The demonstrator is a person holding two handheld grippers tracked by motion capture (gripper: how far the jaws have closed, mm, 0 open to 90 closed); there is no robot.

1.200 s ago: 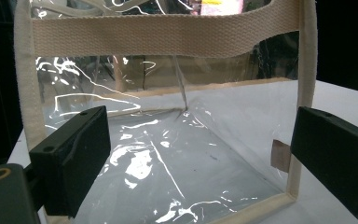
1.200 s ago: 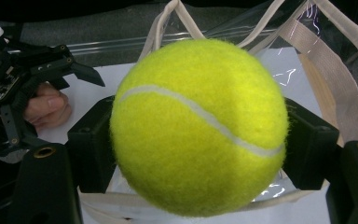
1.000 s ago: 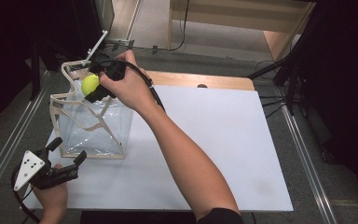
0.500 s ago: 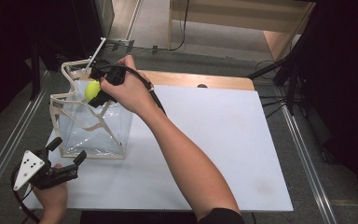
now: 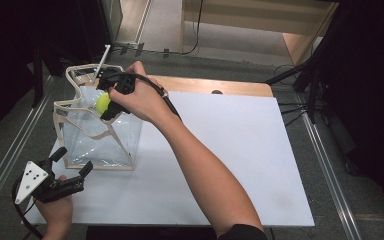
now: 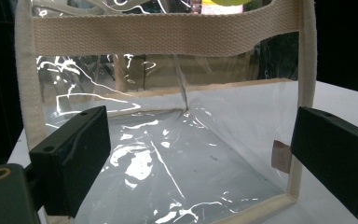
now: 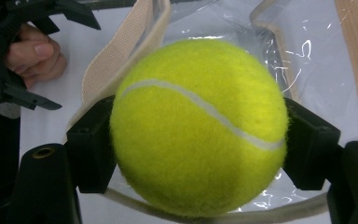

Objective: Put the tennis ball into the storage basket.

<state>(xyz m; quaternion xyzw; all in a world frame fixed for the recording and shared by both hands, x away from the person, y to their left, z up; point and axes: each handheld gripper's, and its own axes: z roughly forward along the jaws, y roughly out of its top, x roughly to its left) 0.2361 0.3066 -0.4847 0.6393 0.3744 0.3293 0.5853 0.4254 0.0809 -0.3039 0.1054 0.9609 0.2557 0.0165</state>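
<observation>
Each black hand-held gripper (image 5: pixel 72 170) trails a black cable; the left bears a grey three-cornered plate.

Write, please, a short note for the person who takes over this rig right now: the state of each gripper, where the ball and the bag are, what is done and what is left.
Right gripper: shut on the tennis ball, held over the open top of the clear bag.
Left gripper: open, holding nothing, at the near side of the bag; its jaws stand apart in front of the bag wall.
Bag: upright at the left part of the white table, nothing visible inside.
Done: ball picked up and brought above the bag.
Left: probably lower the ball into the bag, open the jaws and draw the gripper out.
</observation>
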